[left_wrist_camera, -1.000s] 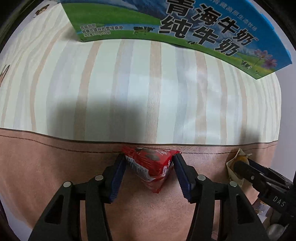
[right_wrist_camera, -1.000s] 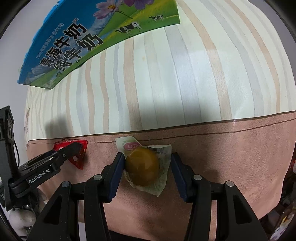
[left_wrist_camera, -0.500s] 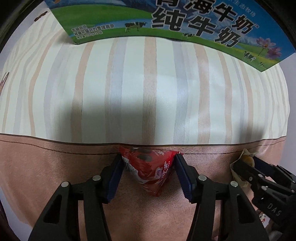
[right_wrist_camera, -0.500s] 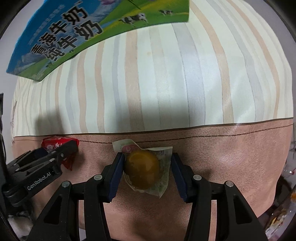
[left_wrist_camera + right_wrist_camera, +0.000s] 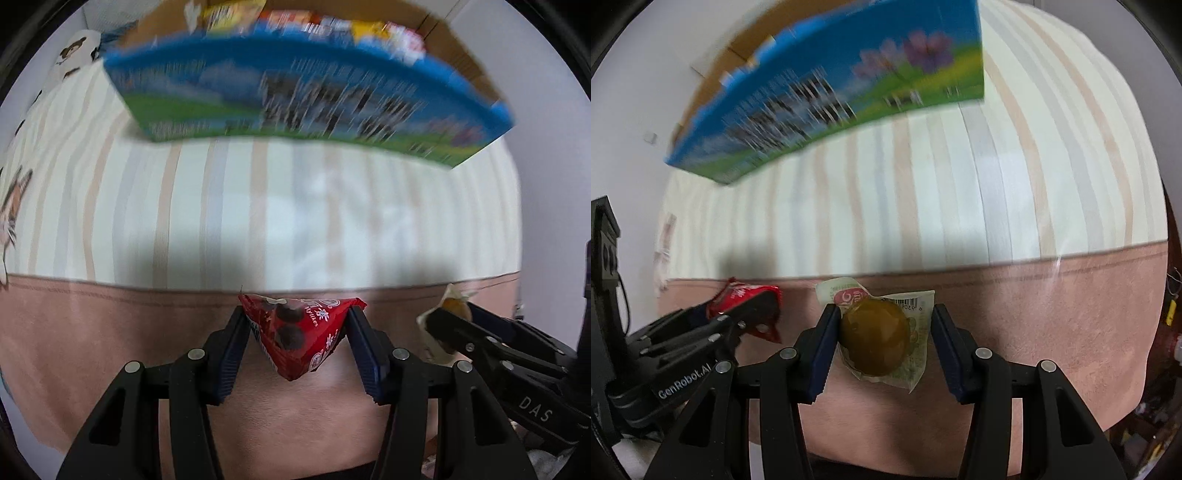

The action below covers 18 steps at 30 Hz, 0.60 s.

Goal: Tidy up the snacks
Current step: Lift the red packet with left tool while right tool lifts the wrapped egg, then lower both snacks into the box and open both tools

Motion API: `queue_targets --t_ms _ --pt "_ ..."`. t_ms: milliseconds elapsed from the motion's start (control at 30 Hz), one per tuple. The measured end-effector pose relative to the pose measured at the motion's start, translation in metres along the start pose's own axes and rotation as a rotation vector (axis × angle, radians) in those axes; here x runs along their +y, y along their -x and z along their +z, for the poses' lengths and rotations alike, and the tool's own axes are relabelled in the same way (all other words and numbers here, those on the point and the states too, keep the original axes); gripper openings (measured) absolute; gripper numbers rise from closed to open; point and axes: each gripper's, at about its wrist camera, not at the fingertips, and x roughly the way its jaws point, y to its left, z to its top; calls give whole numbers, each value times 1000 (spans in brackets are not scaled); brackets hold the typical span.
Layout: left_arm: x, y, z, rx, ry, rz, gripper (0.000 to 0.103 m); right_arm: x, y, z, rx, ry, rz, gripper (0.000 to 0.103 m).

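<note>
The red triangular snack packet sits between the two blue-padded fingers of the left gripper. Both pads press against its sides, so the jaws stand partly closed and clamped on the packet. The packet's point faces back toward the camera, its flat sealed edge lies at the fingertips, and the wrapper carries dark round printed shapes (lettering is too small to read).

The wrapped brown egg-shaped snack sits between the fingers of the right gripper. These jaws are likewise partly closed: the left pad presses on the snack and the right pad meets the edge of the clear printed wrapper, so the item is gripped.

The two grippers are side by side. In the left wrist view the right gripper appears at the right of the left one. In the right wrist view the left gripper appears at the left with the red packet in its tips.

Below both grippers lies a pinkish-brown cloth band. Ahead of the fingertips it joins a striped cream cloth. Further ahead stands a blue-and-green printed carton (motion-blurred), open at the top with assorted snack packets inside.
</note>
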Motion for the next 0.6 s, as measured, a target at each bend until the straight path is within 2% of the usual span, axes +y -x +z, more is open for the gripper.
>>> queue_targets --t_ms 133,267,367,500,600 --pt "-12 40 28 -69 -16 -46 51 10 38 31 -67 18 62 53" --pt "-22 82 73 -140 -37 -81 51 21 76 70 -135 42 108 53" --pt "-12 108 115 -179 -58 -80 51 34 96 103 -177 66 116 53" --pt "-3 117 172 -184 -67 -48 51 41 107 154 -207 96 100 53" --pt "9 109 209 -143 -63 -15 51 44 104 192 -197 103 82 53"
